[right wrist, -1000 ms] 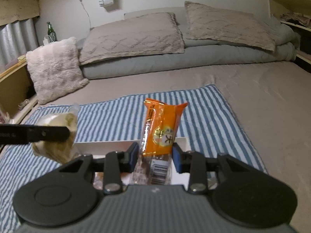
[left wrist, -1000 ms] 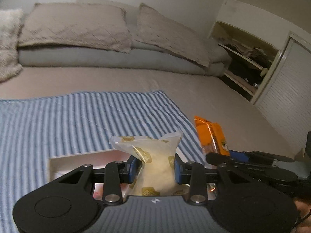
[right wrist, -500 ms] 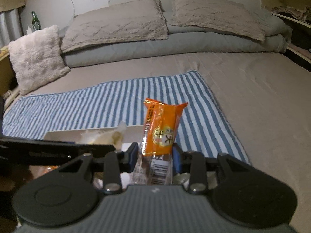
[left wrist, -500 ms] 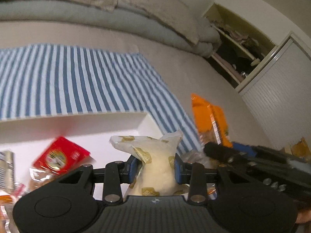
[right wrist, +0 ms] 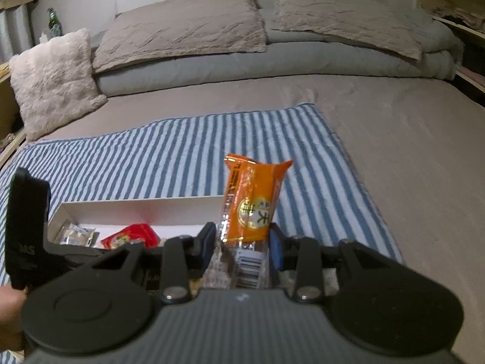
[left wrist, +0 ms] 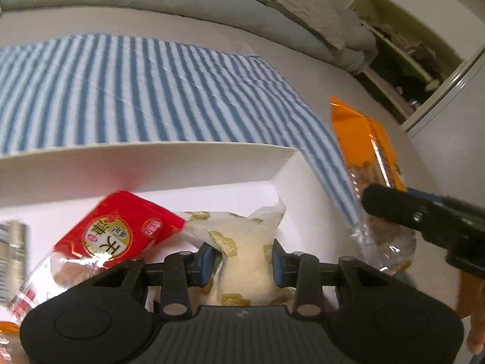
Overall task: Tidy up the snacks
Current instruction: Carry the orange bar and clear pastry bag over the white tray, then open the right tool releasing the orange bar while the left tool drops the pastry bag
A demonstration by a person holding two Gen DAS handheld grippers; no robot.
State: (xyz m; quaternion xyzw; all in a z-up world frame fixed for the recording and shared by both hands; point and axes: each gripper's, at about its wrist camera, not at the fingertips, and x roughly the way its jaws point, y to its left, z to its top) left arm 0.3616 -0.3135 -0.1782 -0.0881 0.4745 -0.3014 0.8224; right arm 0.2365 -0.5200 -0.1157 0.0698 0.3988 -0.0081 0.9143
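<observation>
We see the left gripper pinching a cream snack bag over the white box; right gripper pinching an orange snack pack beside the box's right end

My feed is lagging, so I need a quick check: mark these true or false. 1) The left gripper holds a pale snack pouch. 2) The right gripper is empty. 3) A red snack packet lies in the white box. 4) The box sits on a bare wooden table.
1) True: the left gripper is shut on the pale snack pouch.
2) False: the right gripper is shut on an orange snack packet.
3) True: the red snack packet lies inside the white box.
4) False: the box sits on a blue striped cloth on a bed.
</observation>
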